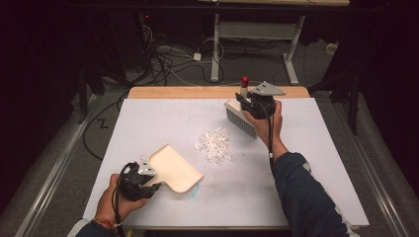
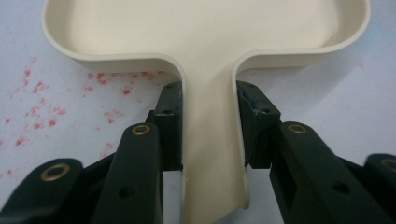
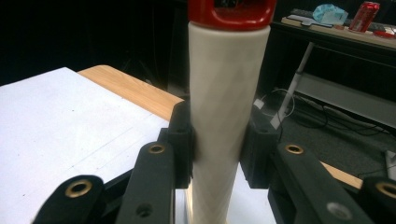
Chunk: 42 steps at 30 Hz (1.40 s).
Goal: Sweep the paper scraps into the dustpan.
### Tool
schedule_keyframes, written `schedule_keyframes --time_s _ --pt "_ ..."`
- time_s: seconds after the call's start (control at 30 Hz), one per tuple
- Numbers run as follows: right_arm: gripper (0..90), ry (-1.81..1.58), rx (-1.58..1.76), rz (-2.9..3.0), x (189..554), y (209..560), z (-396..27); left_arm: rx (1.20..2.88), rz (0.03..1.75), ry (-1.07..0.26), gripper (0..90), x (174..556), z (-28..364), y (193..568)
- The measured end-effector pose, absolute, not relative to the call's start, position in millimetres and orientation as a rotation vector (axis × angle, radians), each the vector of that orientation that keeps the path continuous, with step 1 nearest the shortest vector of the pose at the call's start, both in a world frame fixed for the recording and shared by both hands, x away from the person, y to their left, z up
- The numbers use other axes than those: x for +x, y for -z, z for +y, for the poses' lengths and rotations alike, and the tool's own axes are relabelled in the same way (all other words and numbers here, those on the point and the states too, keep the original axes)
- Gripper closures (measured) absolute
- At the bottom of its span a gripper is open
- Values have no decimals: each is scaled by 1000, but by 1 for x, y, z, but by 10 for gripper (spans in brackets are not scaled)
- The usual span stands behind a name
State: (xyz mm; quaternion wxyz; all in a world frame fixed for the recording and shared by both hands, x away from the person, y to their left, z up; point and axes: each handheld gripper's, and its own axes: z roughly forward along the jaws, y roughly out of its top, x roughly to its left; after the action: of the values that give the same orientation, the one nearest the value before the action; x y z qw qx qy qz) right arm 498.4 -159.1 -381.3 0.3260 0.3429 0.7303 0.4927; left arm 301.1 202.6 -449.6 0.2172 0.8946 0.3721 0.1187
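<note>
Dustpan and brush poised either side of scraps.
Left tongs [image 1: 148,178] pinching dustpan [image 1: 173,168] handle at seven o'clock of shreds [image 1: 215,144], mouth facing them; right tongs [image 1: 245,101] clamping brush [image 1: 240,117] handle at one o'clock, ready for sweeping across bench [image 1: 306,163].

Your left gripper [image 1: 148,178] sits low in the frame's lower left, jaws clamped tight — forearm entering from the bottom edge. Your right gripper [image 1: 249,101] is raised at upper centre, jaws likewise closed, sleeved arm stretched forward.

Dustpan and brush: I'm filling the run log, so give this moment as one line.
left gripper: shut on dustpan handle | right gripper: shut on brush handle | white scraps: unswept, between them
</note>
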Motion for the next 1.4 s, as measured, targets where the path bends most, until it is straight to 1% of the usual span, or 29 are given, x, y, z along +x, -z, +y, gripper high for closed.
schedule_keyframes --time_s 0.1,0.33,0.7,1.0,1.4 --pt "703 -1297 890 1917 497 383 -154 2485 1028 -323 632 303 199 451" --pt "696 -1341 853 1970 478 389 -135 2522 1038 -297 632 309 185 452" --pt "688 -1413 819 1991 463 394 -122 2552 1024 -238 632 326 173 452" --pt "679 -1447 795 2017 453 397 -117 2568 1014 -232 631 333 170 451" --pt "683 -1527 730 2065 429 396 -104 2575 1012 -249 630 340 162 448"
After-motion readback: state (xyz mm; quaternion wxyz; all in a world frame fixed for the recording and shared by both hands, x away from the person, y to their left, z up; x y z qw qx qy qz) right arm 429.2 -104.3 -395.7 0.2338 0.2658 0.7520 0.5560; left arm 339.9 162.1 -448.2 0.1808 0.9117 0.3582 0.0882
